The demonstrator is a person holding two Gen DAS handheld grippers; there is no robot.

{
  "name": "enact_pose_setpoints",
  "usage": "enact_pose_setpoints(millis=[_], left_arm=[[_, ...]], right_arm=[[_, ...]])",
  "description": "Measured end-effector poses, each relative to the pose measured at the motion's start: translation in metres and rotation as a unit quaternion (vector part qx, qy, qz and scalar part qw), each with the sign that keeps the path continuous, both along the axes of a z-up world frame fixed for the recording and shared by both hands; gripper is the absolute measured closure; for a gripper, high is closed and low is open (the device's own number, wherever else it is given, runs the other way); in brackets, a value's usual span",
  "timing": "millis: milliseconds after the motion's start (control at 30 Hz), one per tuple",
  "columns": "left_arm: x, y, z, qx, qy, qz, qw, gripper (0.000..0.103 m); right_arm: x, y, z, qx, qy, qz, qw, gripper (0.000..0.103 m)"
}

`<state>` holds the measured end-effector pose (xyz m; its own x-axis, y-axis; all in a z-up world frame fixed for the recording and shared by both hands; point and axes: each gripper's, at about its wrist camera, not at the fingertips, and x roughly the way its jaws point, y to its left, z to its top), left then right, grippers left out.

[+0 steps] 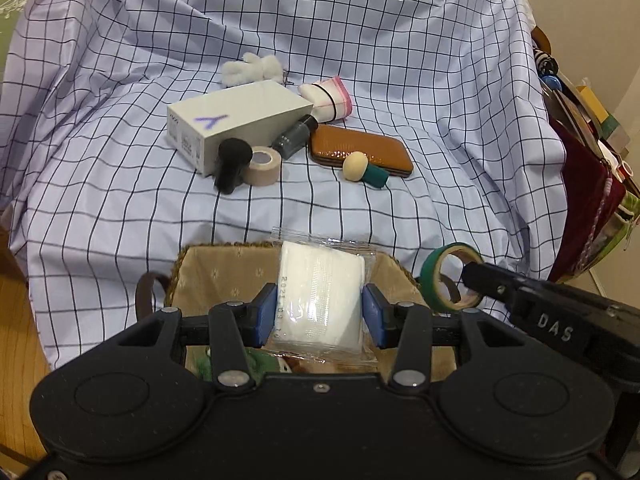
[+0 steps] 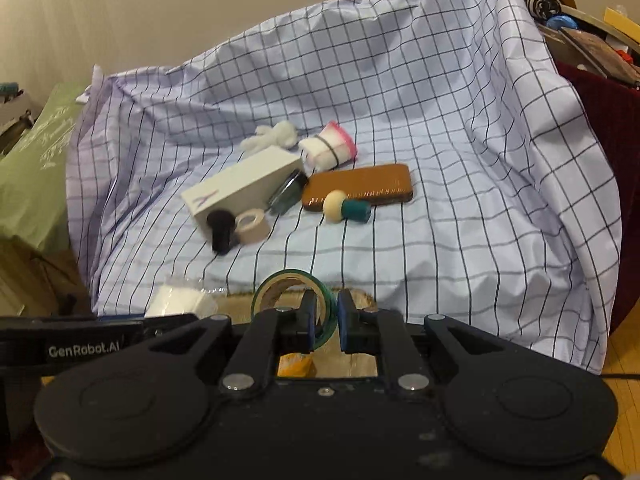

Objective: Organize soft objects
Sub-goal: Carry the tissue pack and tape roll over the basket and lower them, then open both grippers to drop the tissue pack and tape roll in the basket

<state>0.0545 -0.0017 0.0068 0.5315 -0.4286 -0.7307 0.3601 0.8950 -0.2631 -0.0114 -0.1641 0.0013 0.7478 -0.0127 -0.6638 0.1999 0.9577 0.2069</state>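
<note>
holding the wrapped gauze pack (image 1: 320, 300) in my left gripper (image 1: 320, 312), fingers closed on its two sides, right above the lined basket (image 1: 224, 272) so it can drop straight in. my right gripper (image 2: 324, 322) has its fingers nearly closed, pinching the wall of the green tape roll (image 2: 292, 304) over the same basket. remaining clutter sits well apart on the checked cloth (image 1: 400, 40): white box (image 1: 240, 120), brown case (image 1: 360, 150), plush toy (image 1: 252, 68), beige tape (image 1: 262, 164). cluttered shelves at right.

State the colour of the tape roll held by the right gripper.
Green, with a tan cardboard core: tape roll, clearest in the left wrist view.
</note>
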Motion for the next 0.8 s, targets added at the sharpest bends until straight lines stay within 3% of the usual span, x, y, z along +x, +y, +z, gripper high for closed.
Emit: enact_pose_setpoints(millis=[333, 800], left_arm=[[-0.015, 0.001, -0.016, -0.002, 0.014, 0.012, 0.9998, 0.058], [-0.021, -0.006, -0.026, -0.001, 0.017, 0.003, 0.9998, 0.054]], right_arm=[[-0.011, 0.011, -0.02, -0.024, 0.037, 0.021, 0.999, 0.089], [-0.02, 0.005, -0.025, -0.011, 0.049, 0.006, 0.999, 0.085]])
